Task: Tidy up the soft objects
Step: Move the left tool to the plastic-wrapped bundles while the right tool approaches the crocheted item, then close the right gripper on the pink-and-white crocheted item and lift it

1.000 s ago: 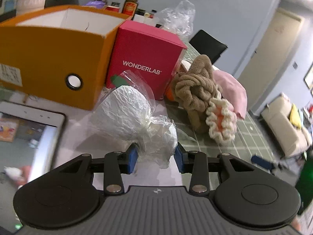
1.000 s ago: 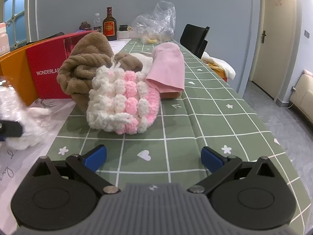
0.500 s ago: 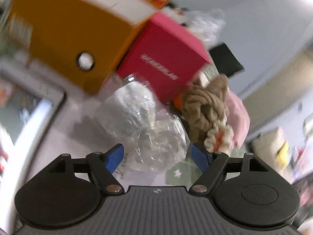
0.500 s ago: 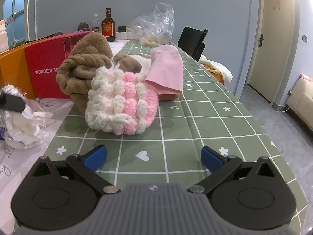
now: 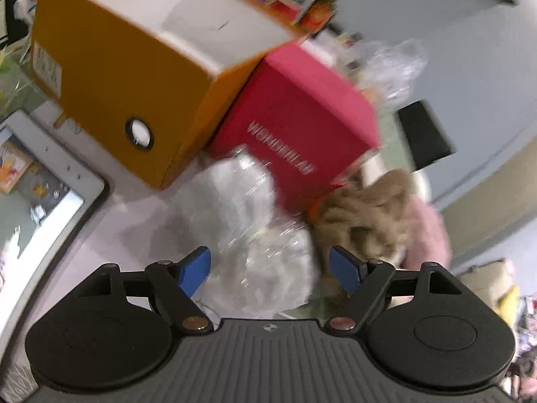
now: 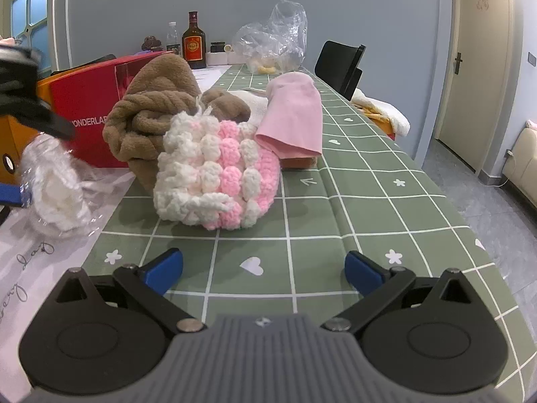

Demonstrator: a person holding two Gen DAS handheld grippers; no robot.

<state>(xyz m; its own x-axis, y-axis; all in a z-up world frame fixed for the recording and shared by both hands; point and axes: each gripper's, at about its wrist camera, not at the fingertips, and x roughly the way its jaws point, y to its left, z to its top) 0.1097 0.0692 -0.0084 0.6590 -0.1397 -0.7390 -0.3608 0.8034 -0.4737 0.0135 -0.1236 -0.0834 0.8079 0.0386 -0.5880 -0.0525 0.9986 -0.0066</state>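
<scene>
A clear plastic bag of white soft stuff lies on the table in front of the orange box. My left gripper is open, its blue fingertips on either side of the bag's near end; the view is blurred. The bag also shows at the left of the right wrist view. A brown twisted towel, a pink-and-white crocheted piece and a pink cloth are piled on the green tablecloth. My right gripper is open and empty, low over the cloth in front of the crocheted piece.
A red WONDERLAB box stands beside the orange box. A tablet lies at the left. Bottles and a plastic bag stand at the table's far end. A black chair is at the right edge.
My left gripper has opened from around the bag and tilted; the bag now rests between its spread fingers. My right gripper has hardly moved.
</scene>
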